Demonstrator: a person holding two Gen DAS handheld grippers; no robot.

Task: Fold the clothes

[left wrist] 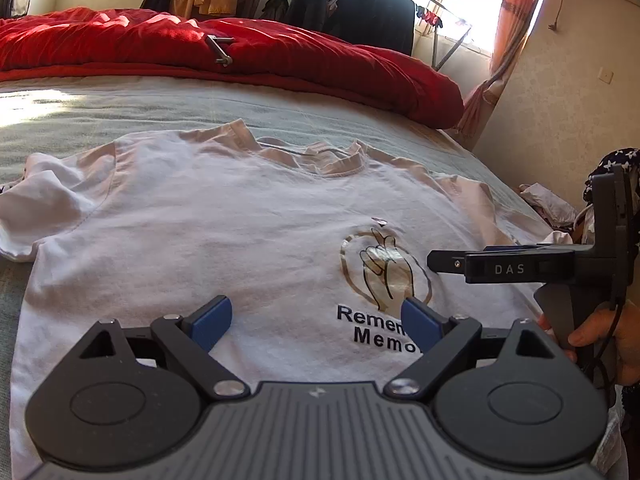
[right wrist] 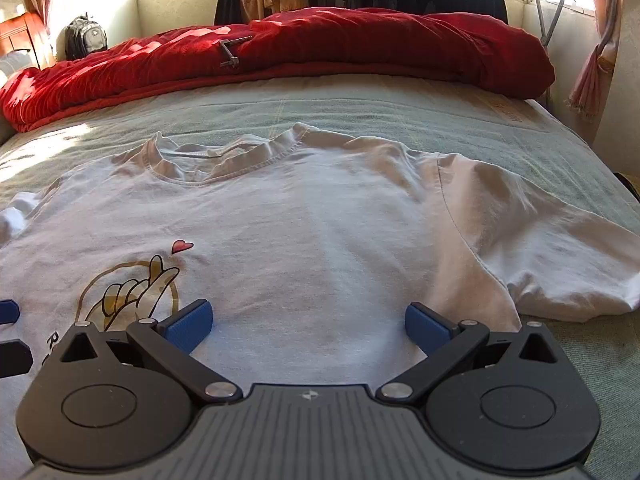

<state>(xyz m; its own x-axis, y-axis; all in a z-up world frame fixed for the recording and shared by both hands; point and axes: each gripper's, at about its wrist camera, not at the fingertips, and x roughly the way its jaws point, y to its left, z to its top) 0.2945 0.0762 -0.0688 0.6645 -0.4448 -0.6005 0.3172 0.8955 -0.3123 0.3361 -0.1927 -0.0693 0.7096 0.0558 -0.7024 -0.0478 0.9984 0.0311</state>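
Your white T-shirt [right wrist: 320, 220] is lying flat, front up, on the bed [right wrist: 400, 104], collar at the far side and both sleeves spread out. Your left gripper [left wrist: 316, 322] hovers just over the near chest area by the finger-heart print [left wrist: 384, 272], jaws spread wide, holding nothing. Your right gripper [right wrist: 308, 326] is the same deal, wide open and empty over the shirt's middle. The red duvet [right wrist: 320, 48] is bunched along the far edge.

Left gripper [left wrist: 318, 322], low centre of its frame, has its jaws spread wide. Right gripper [right wrist: 308, 322] likewise gapes; a hand [left wrist: 608, 344] grips its handle at lower right.
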